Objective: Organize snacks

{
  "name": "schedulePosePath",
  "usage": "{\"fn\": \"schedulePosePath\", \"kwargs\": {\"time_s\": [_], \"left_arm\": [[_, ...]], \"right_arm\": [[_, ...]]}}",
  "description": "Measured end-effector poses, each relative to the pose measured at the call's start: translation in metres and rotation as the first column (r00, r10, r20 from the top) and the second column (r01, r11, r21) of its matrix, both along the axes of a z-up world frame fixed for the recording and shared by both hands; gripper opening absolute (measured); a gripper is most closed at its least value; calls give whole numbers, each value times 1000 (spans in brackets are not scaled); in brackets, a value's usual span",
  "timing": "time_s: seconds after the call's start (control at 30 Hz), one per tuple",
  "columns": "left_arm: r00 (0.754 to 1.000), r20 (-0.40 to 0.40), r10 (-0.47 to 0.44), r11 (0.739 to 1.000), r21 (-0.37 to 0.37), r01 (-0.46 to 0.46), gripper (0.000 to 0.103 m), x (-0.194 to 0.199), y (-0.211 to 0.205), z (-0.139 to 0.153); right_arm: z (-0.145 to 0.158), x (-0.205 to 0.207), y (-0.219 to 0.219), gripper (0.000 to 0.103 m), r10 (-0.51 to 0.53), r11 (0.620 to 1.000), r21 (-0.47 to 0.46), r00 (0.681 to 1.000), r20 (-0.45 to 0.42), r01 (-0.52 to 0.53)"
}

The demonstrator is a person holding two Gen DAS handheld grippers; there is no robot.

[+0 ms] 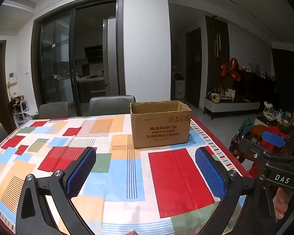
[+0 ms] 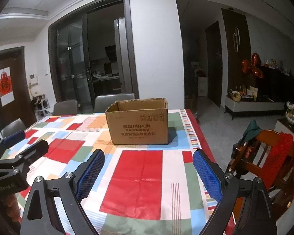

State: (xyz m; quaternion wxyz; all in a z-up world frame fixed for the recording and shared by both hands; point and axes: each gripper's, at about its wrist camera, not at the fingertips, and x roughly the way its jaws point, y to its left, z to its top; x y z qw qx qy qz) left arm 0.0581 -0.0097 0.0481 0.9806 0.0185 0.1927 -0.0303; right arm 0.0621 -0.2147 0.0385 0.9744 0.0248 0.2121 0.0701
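The box (image 1: 160,124) reads "KUPOH" above lines of Chinese print I can't make out; it is plain brown cardboard, top flaps open, standing on the far right part of the table (image 1: 111,176). My left gripper (image 1: 145,168) hovers level over the patchwork cloth, jaws spread wide, gripping nothing. My right gripper (image 2: 148,171) does the same beside it; its body shows "DAS" in the left view. Blue ribbed pads (image 2: 205,173) line black fingers. No snacks in sight.
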Motion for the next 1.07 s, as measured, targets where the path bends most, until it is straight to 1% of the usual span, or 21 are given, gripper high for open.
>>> {"fn": "schedulePosePath", "kwargs": {"time_s": [1.07], "left_arm": [[1000,17,15,1000,-11,-15,103,-4,2,0]], "right_arm": [[-5,-4,3,92,8,1000,-15,1000,-4,-8]]}}
